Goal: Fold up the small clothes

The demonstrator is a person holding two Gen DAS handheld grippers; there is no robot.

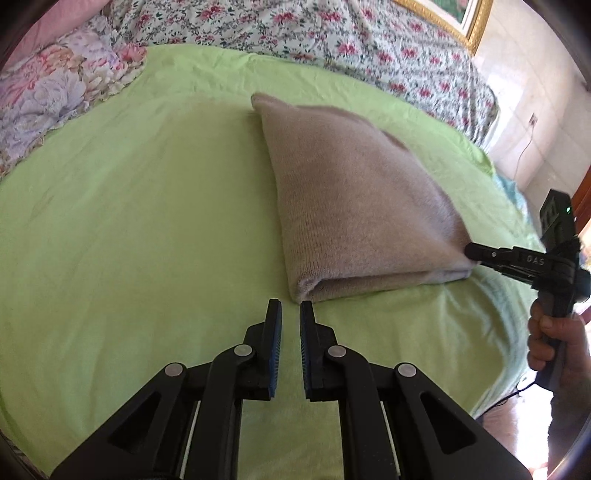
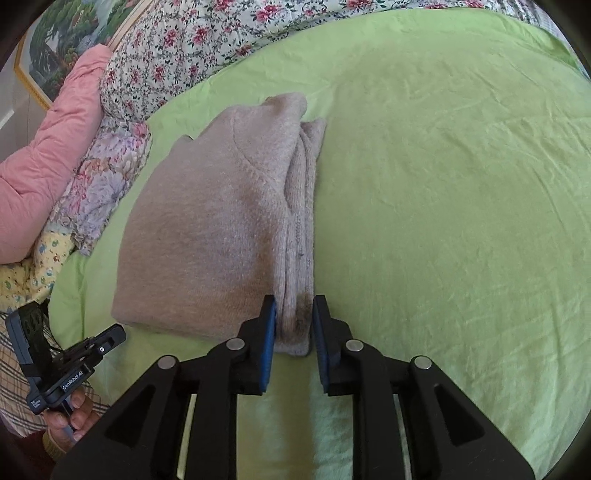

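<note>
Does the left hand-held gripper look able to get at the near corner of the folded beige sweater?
Probably yes. The left hand-held gripper sits just short of the folded beige sweater, with only bare green sheet between. Its jaws are nearly shut and would need to open first.

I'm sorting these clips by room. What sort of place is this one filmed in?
Most likely a bedroom. The folded beige sweater lies on a bed spread with a green sheet, floral bedding and a pink quilt are piled along its far side, and a gold-framed picture hangs behind.
</note>
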